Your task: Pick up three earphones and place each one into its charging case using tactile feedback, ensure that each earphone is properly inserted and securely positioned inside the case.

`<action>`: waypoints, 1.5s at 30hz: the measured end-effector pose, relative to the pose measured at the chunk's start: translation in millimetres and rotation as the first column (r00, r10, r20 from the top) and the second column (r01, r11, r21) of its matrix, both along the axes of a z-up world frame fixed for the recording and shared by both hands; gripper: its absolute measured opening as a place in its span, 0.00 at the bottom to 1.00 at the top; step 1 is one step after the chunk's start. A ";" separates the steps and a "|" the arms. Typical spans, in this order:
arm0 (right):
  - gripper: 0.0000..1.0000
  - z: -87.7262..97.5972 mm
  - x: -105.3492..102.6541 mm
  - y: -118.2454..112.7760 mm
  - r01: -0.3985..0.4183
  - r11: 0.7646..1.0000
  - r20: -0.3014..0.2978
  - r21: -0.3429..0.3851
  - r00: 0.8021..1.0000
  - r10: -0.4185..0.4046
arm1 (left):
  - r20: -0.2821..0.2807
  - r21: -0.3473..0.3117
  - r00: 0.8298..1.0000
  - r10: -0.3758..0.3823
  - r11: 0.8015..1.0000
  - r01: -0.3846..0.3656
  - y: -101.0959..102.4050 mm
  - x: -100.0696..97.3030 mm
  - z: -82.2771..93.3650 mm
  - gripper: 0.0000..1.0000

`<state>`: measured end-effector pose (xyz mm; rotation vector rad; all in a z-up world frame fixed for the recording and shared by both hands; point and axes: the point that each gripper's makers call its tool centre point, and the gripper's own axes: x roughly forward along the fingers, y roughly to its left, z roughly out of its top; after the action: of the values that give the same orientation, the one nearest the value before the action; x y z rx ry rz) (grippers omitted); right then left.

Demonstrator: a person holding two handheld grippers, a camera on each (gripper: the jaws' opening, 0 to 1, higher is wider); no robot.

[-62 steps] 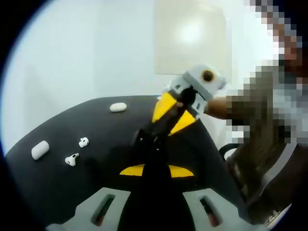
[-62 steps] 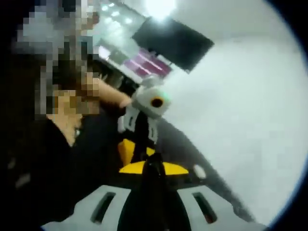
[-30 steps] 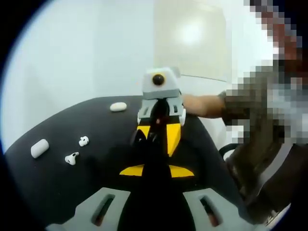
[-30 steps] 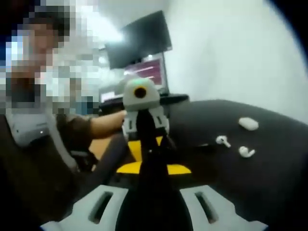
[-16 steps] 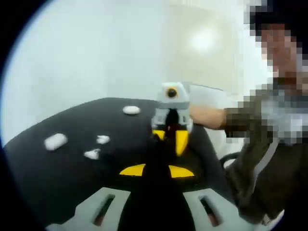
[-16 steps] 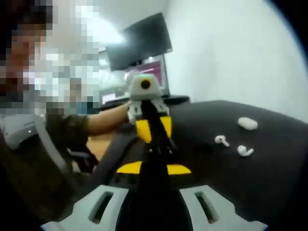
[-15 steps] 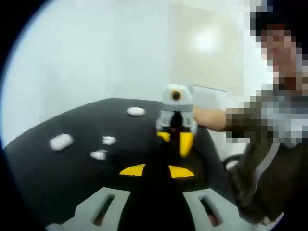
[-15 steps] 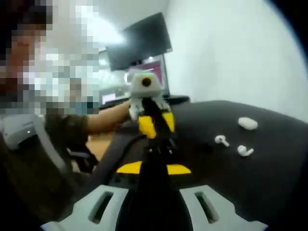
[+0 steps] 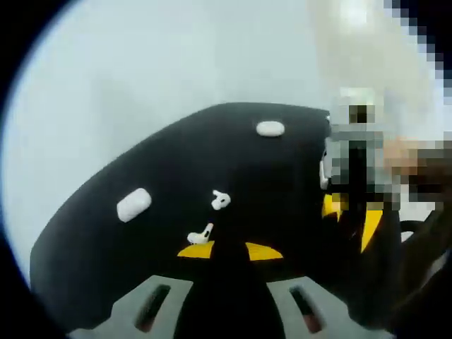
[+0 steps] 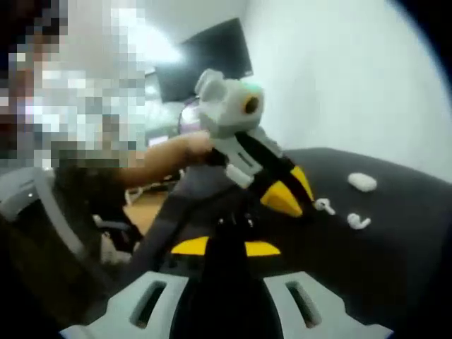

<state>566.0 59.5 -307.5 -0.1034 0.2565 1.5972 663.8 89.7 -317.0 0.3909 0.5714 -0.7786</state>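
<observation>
Two earphones [image 9: 220, 200] [image 9: 200, 234] lay between two cases [image 9: 133, 204] [image 9: 270, 128] on the black table [image 9: 176, 162]; the right gripper view added a monitor [image 10: 205, 56]. Both the left gripper [image 9: 223, 251] and right gripper [image 10: 224, 247] had jaws shut, empty.

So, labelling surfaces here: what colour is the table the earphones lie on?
Black, matte; the table shows best in the left gripper view.

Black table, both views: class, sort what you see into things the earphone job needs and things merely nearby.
Job: two earphones; two charging cases; left gripper; right gripper.
Nearby: black table, monitor, white wall.
</observation>
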 end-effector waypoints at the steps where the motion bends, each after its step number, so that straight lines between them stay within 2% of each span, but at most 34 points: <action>1: 0.18 -0.1 0.2 0.3 0.000 1.000 0.003 0.000 1.000 0.000 | -0.003 0.001 1.000 0.003 1.000 -0.003 0.3 0.3 -1.4 0.12; 4: 0.18 -0.2 0.1 1.0 -0.001 1.000 0.004 0.000 1.000 0.001 | -0.030 -0.003 0.999 0.034 0.999 -0.034 5.5 1.7 -6.6 0.09; 8: 0.18 -0.1 -0.5 1.2 -0.003 1.000 0.008 0.002 1.000 0.003 | -0.086 -0.116 0.996 0.034 0.992 -0.044 4.3 -3.0 0.9 0.08; 10: 0.18 -0.1 -0.6 1.2 -0.004 1.000 0.003 0.002 1.000 0.004 | -0.107 -0.203 0.994 0.026 0.978 -0.048 4.2 -5.6 9.8 0.08; 12: 0.18 -0.1 -0.9 0.9 -0.003 1.000 0.005 0.001 1.000 0.003 | -0.126 -0.299 0.992 0.027 0.952 -0.064 6.4 -8.2 20.3 0.08; 13: 0.18 -0.1 -1.5 0.5 -0.003 1.000 0.007 0.001 1.000 0.003 | -0.146 -0.349 0.989 0.017 0.935 -0.068 7.1 -12.4 24.7 0.08; 14: 0.18 0.0 -1.5 0.2 -0.002 1.000 0.006 0.001 1.000 0.002 | -0.174 -0.412 0.985 0.003 0.908 -0.076 7.3 -17.5 29.2 0.08; 15: 0.18 0.0 -1.4 0.1 -0.002 1.000 0.005 0.001 1.000 0.002 | -0.189 -0.446 0.982 -0.004 0.891 -0.082 7.8 -22.5 30.5 0.08; 19: 0.18 0.0 -1.4 -0.6 -0.003 1.000 0.004 0.001 1.000 0.003 | -0.238 -0.533 0.971 -0.010 0.838 -0.122 11.8 -35.5 29.0 0.08; 21: 0.18 0.0 -0.9 -1.1 -0.003 1.000 0.003 0.001 1.000 0.003 | -0.246 -0.545 0.969 -0.004 0.828 -0.135 13.3 -40.4 24.1 0.08; 23: 0.18 -0.1 -0.6 -1.5 -0.003 1.000 0.001 0.002 1.000 0.003 | -0.247 -0.546 0.969 0.004 0.826 -0.142 10.8 -44.8 18.5 0.08; 26: 0.18 -0.2 -0.7 -2.5 -0.004 1.000 0.003 0.002 1.000 0.004 | -0.240 -0.524 0.971 0.026 0.838 -0.152 10.2 -46.2 11.8 0.08; 30: 0.18 -0.2 -0.8 -3.6 -0.004 1.000 0.004 0.003 1.000 0.004 | -0.249 -0.523 0.968 0.019 0.839 -0.151 6.3 -48.7 8.4 0.08; 32: 0.18 -0.2 -0.9 -4.0 -0.004 1.000 0.005 0.003 1.000 0.004 | -0.220 -0.487 0.974 0.054 0.859 -0.158 13.8 -42.9 4.7 0.09; 33: 0.18 -0.2 -0.6 -4.3 -0.005 1.000 0.006 0.003 1.000 0.005 | -0.223 -0.474 0.972 0.074 0.863 -0.174 19.9 -40.4 3.4 0.11; 39: 0.18 0.0 0.1 -4.9 -0.006 1.000 0.008 0.004 1.000 0.006 | -0.208 -0.506 0.970 0.130 0.834 -0.220 52.5 -25.8 14.5 0.12; 42: 0.18 0.0 0.0 -4.6 -0.007 1.000 0.006 0.004 1.000 0.007 | -0.197 -0.520 0.975 0.103 0.832 -0.193 57.3 -22.5 22.0 0.12; 45: 0.18 -0.1 0.2 -4.4 -0.006 1.000 0.006 0.003 1.000 0.006 | -0.171 -0.503 0.985 0.014 0.858 -0.099 53.0 -25.2 27.9 0.12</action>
<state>566.2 55.2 -307.6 -0.1062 0.2493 1.6033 638.6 142.8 -289.2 -0.1840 0.5002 -0.8758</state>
